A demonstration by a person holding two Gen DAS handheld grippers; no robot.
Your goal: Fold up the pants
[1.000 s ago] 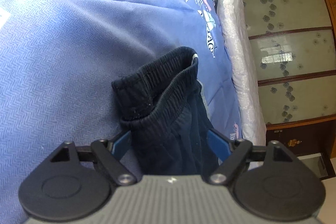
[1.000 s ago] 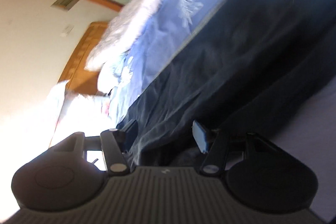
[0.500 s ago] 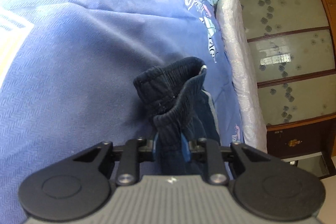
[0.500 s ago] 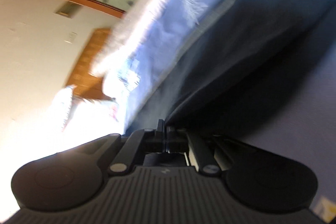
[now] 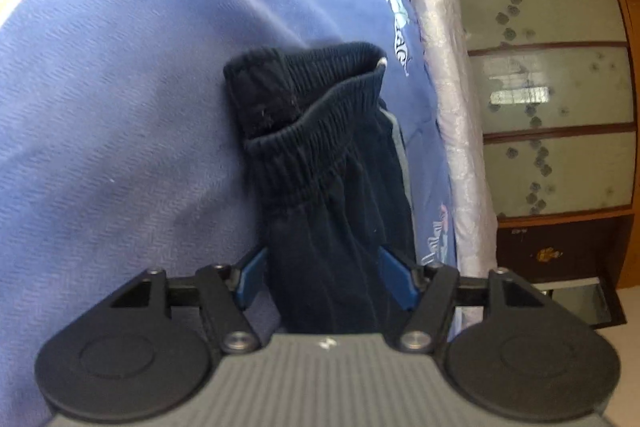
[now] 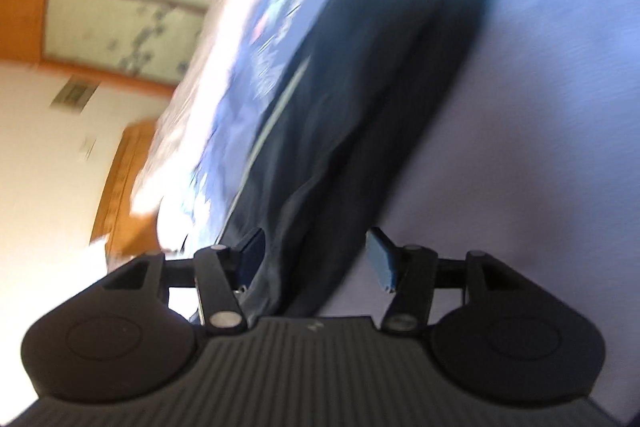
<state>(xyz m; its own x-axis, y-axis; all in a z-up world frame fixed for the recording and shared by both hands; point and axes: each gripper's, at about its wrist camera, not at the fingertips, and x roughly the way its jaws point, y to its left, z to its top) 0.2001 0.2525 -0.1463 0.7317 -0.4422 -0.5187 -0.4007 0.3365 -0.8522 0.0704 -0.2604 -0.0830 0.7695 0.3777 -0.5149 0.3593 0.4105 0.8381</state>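
both grippers stand spread again after clamping shut on the fabric half a second ago: the left gripper (image 5: 326,277) has its blue pads wide apart on either side of the dark navy pants (image 5: 320,187), whose ribbed waistband end rests on the blue bedspread (image 5: 120,147), and holds nothing. right gripper (image 6: 316,259), in a motion-blurred view, is likewise wide open around the long trouser leg (image 6: 360,107) stretched along the bed, gripping nothing. with both ends let go, the pants appear to have been laid down lengthwise, likely ready for a fresh grasp and the next fold.
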